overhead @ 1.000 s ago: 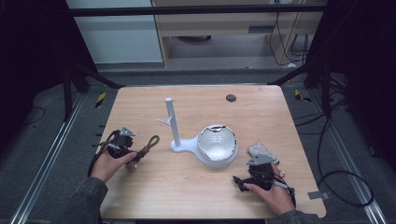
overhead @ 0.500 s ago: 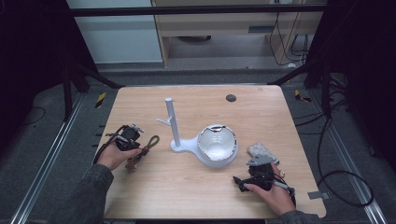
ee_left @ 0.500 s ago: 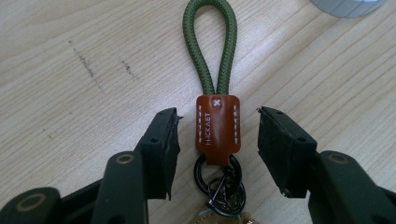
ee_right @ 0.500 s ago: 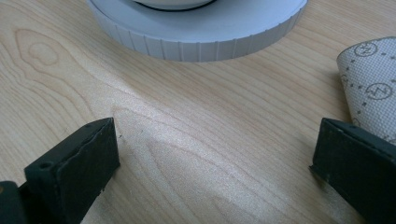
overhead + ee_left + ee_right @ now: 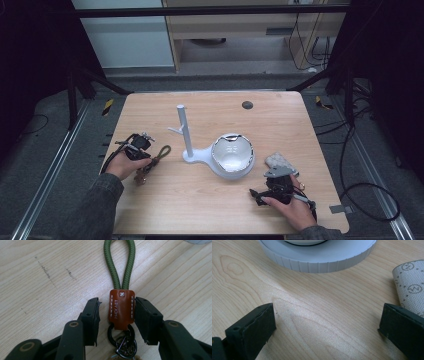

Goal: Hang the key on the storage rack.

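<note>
Left gripper view: the left gripper sits low over the wooden table, its jaws having just been closing around a keychain. Brown leather tab of the keychain lies between the two pads; right pad touching the tab's edge, left pad apart from it with a strip of bare wood showing, so no grip yet. Olive-green cord loop runs up and away from the tab; black ring with a cluster of metal rings lies below it, between the jaw bases. High view: keychain lies flat near the table's left edge, left of the white stand with its upright peg and round bowl. Right gripper rests near the front right, just beside a grey patterned cloth. Right gripper view: jaws wide apart over bare wood, nothing between them; cloth at right, ribbed white stand base ahead.
</note>
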A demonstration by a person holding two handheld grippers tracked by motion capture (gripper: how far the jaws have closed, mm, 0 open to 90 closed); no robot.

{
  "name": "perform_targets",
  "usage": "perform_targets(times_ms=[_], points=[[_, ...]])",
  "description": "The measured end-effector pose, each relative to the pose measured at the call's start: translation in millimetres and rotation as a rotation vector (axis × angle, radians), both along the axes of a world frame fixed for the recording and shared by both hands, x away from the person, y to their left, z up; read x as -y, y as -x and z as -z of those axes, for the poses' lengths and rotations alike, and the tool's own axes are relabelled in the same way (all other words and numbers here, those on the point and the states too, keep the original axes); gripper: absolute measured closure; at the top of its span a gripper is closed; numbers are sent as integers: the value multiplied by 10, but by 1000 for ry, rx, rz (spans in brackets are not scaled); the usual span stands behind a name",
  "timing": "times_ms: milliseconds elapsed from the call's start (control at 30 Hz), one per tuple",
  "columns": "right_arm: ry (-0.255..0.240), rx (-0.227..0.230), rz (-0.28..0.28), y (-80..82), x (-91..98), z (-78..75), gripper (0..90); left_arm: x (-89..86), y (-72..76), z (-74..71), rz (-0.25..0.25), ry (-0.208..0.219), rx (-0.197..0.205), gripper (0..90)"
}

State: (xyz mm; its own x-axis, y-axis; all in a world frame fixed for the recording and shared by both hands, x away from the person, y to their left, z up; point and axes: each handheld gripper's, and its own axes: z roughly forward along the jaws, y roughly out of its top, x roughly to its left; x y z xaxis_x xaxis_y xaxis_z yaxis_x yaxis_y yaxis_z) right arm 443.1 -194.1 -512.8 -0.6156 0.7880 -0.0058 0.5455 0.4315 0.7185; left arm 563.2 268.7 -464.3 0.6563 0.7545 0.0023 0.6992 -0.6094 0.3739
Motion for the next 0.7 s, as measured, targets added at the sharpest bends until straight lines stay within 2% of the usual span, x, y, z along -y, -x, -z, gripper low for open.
perform_targets(times_ms=[233,433,700], points=[[-1,4,-3,-1,1,4,4,15,-9,15,6,-5,-10,564],[-2,5,-6,-1,1,5,4,38,-9,21,23,-8,-21,626],[-3,4,-8,1,0,4,4,38,22,-8,21,-11,-4,655]])
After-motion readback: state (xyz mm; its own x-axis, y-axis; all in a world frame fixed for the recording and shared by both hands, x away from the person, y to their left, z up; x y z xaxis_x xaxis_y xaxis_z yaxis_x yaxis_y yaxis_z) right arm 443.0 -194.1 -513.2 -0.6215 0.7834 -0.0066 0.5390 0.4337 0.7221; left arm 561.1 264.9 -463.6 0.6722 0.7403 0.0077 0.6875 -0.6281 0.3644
